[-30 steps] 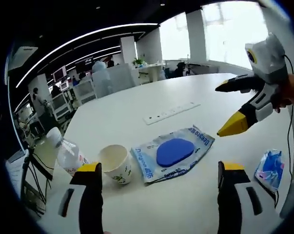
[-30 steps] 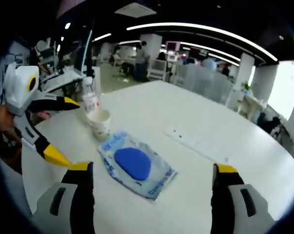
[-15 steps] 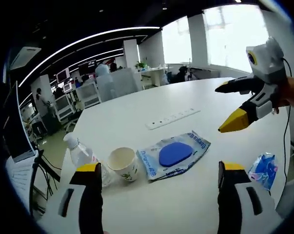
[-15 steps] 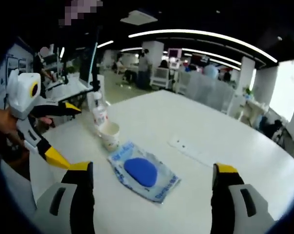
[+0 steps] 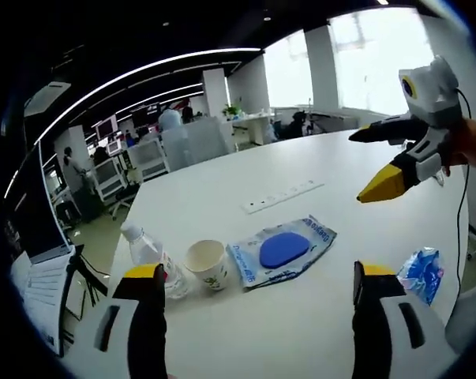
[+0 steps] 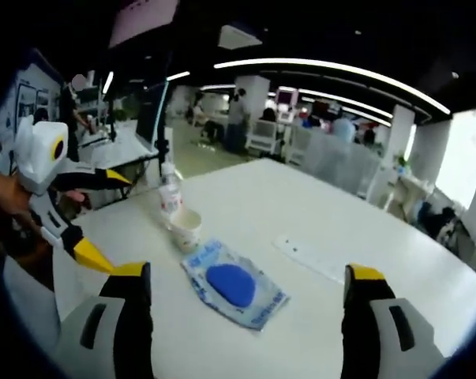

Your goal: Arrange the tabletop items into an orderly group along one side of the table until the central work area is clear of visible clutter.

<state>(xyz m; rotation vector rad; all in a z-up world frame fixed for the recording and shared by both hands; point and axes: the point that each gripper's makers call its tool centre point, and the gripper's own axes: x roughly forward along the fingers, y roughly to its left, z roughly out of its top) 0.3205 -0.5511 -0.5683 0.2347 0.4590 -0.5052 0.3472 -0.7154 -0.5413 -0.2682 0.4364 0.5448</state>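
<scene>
White surface [image 5: 316, 316] spreads wide, bare toward its far curved edge. At frame centre lies the blue pouch [image 5: 282, 251], paper cup [image 5: 207, 264] just left, bottle [image 5: 153, 259] beside it, small blue packet [image 5: 421, 273] lower right. Left tongs [image 5: 257, 316] and right tongs [image 6: 241, 316] gape wide, holding nothing, above it all.

A large white table [image 5: 222, 181] with a rounded edge carries everything. Near its edge a clear plastic water bottle [image 5: 152, 257] stands upright with a white paper cup [image 5: 207, 263] just beside it, open end up. Next to the cup a flat blue-and-white packet [image 5: 282, 251] with a blue oval at its middle lies on the table. Farther in, a white power strip [image 5: 281, 197] lies flat, well apart from the packet. A small crumpled blue wrapper [image 5: 421, 273] lies near the opposite edge.
</scene>
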